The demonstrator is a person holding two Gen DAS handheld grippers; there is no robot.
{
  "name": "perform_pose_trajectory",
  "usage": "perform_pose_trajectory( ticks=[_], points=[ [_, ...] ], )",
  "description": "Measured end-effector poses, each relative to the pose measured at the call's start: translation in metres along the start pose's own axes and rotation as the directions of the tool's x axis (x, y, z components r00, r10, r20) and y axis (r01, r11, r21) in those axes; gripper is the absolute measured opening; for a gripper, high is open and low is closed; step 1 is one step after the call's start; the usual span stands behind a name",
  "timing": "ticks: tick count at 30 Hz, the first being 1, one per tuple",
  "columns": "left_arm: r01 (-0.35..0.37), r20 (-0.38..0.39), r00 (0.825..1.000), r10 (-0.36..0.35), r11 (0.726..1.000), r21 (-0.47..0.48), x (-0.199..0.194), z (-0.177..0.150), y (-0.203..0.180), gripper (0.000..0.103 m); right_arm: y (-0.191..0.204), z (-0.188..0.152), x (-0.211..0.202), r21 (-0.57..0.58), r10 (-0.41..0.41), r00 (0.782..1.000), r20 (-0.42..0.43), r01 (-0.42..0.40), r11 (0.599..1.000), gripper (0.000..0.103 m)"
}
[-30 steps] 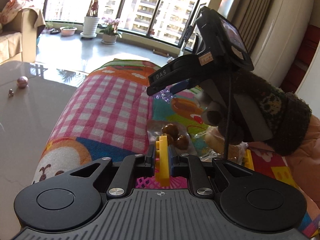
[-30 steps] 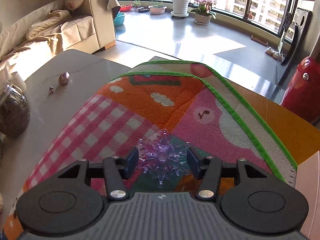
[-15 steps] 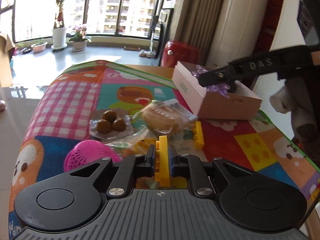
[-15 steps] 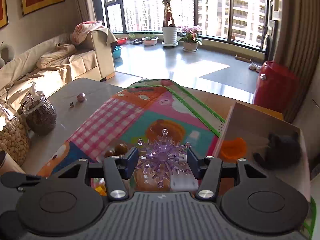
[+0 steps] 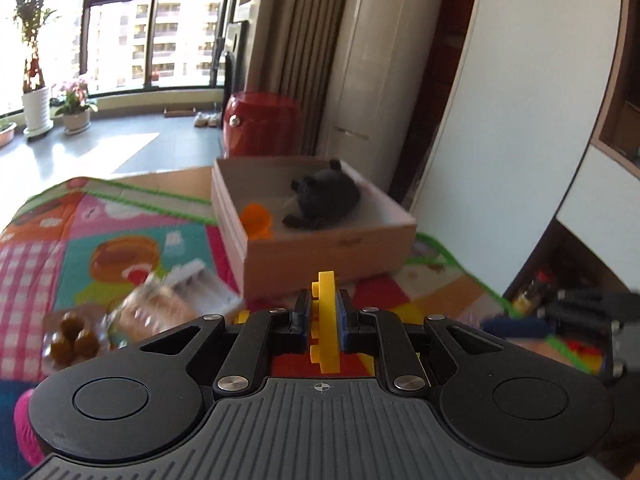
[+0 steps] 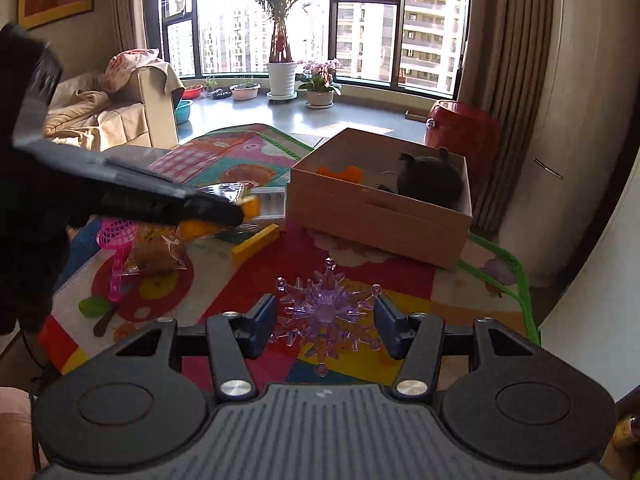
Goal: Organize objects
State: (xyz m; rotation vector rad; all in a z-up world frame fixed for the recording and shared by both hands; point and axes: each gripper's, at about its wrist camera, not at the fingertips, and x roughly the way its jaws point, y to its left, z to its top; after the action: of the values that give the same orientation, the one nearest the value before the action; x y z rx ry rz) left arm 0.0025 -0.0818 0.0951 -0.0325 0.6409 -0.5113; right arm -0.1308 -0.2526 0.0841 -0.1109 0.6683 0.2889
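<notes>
Strong daylight through big windows [image 6: 360,28], panes blown out white. Sunlit patch glares on floor [image 5: 136,148]. Left wrist view motion-blurred, worst on snack packets [image 5: 132,316] lower left and right gripper [image 5: 576,316] at right edge. Right wrist view sharper; dark blurred left gripper [image 6: 236,212] backlit. Fisheye bends walls, curtains at edges.
</notes>
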Motion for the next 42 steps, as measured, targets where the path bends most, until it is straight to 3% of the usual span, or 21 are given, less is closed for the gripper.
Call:
perform_pose_trajectory(
  ticks=[3, 6, 7, 11, 15, 19, 21, 22, 23, 24, 28, 35, 38, 42],
  points=[
    [0.035, 0.116, 0.993, -0.031, 0.999, -0.028, 0.028, 0.042, 0.009, 0.021, -0.006, 0.001, 0.005, 0.034, 0.002, 1.000, 0.013, -0.002, 0.999, 0.053],
    [-0.101, 0.131, 0.986, 0.103, 0.995, -0.023, 0.063, 0.061, 0.018, 0.023, -0.014, 0.002, 0.008, 0.072, 0.000, 1.000, 0.025, -0.001, 0.997, 0.053],
    [-0.097, 0.150, 0.983, 0.104, 0.994, -0.057, 0.065, 0.061, 0.025, 0.023, -0.016, 0.003, 0.007, 0.081, -0.003, 0.999, 0.032, 0.001, 0.997, 0.053],
    [-0.016, 0.215, 0.975, 0.054, 0.984, -0.176, 0.036, 0.034, 0.051, 0.023, -0.028, 0.011, 0.006, 0.117, -0.020, 0.998, 0.061, 0.013, 0.993, 0.053],
    [-0.071, 0.155, 0.984, 0.092, 0.988, -0.138, 0.005, -0.009, 0.055, 0.023, -0.040, 0.042, 0.011, 0.172, -0.036, 0.993, 0.108, 0.017, 0.985, 0.053],
    [-0.092, 0.076, 0.992, 0.099, 0.992, -0.084, -0.009, -0.043, 0.052, 0.023, -0.042, 0.095, 0.021, 0.204, -0.082, 0.975, 0.209, 0.039, 0.978, 0.054],
    [-0.096, 0.049, 0.994, 0.100, 0.993, -0.067, -0.009, -0.053, 0.051, 0.023, -0.041, 0.123, 0.036, 0.214, -0.103, 0.968, 0.229, 0.054, 0.975, 0.061],
    [-0.097, 0.034, 0.994, 0.100, 0.993, -0.059, -0.010, -0.058, 0.050, 0.023, -0.040, 0.133, 0.044, 0.220, -0.119, 0.968, 0.219, 0.070, 0.973, 0.080],
    [-0.098, 0.022, 0.995, 0.099, 0.994, -0.049, -0.011, -0.063, 0.050, 0.023, -0.040, 0.138, 0.051, 0.229, -0.138, 0.967, 0.215, 0.087, 0.970, 0.092],
    [-0.099, 0.013, 0.995, 0.099, 0.994, -0.037, -0.011, -0.066, 0.050, 0.023, -0.038, 0.139, 0.057, 0.233, -0.155, 0.966, 0.209, 0.105, 0.967, 0.093],
    [-0.093, 0.001, 0.996, 0.093, 0.996, -0.004, -0.015, -0.079, 0.049, 0.023, -0.035, 0.109, 0.071, 0.262, -0.151, 0.978, 0.142, 0.110, 0.959, 0.098],
    [-0.073, 0.006, 0.997, 0.073, 0.997, -0.018, -0.019, -0.087, 0.043, 0.023, -0.015, 0.012, 0.078, 0.310, -0.188, 0.979, 0.075, 0.157, 0.938, 0.103],
    [-0.078, 0.009, 0.997, 0.078, 0.997, -0.002, -0.013, -0.085, 0.036, 0.023, -0.004, -0.014, 0.080, 0.284, -0.201, 0.976, 0.086, 0.169, 0.944, 0.103],
    [-0.110, -0.006, 0.994, 0.111, 0.993, 0.037, 0.006, -0.081, 0.027, 0.023, 0.007, -0.021, 0.084, 0.242, -0.235, 0.964, 0.120, 0.201, 0.949, 0.103]
  ],
)
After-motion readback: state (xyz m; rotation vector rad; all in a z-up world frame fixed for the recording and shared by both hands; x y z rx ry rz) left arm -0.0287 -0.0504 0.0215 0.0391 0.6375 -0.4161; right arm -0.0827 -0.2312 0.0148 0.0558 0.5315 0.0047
